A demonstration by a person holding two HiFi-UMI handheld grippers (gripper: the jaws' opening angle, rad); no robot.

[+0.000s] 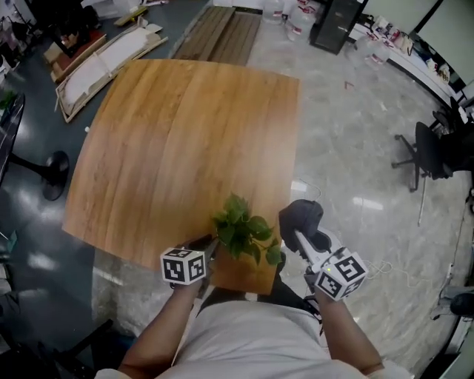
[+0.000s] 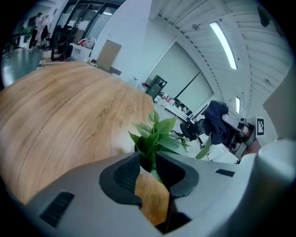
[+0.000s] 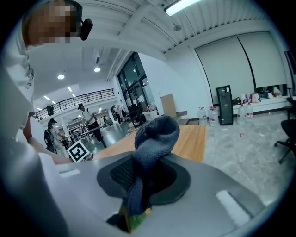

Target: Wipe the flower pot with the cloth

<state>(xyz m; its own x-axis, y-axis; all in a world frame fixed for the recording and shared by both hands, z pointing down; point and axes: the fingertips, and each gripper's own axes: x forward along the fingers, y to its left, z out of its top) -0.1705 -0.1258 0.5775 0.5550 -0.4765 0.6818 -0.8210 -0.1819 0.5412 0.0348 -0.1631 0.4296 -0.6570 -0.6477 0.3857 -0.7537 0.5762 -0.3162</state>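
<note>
A small potted plant with green leaves stands at the near edge of the wooden table. Its pot is almost wholly hidden under the leaves and behind the jaws. My left gripper reaches it from the left and is shut on the pot's rim. To the right of the plant, off the table's edge, my right gripper holds a dark blue-grey cloth. It is shut on the cloth, which bunches up above the jaws. A small gap separates cloth and leaves.
The table stretches bare away from me. On the floor lie flat boards at far left, a black stand base at left and an office chair at right. A black cabinet stands at the back.
</note>
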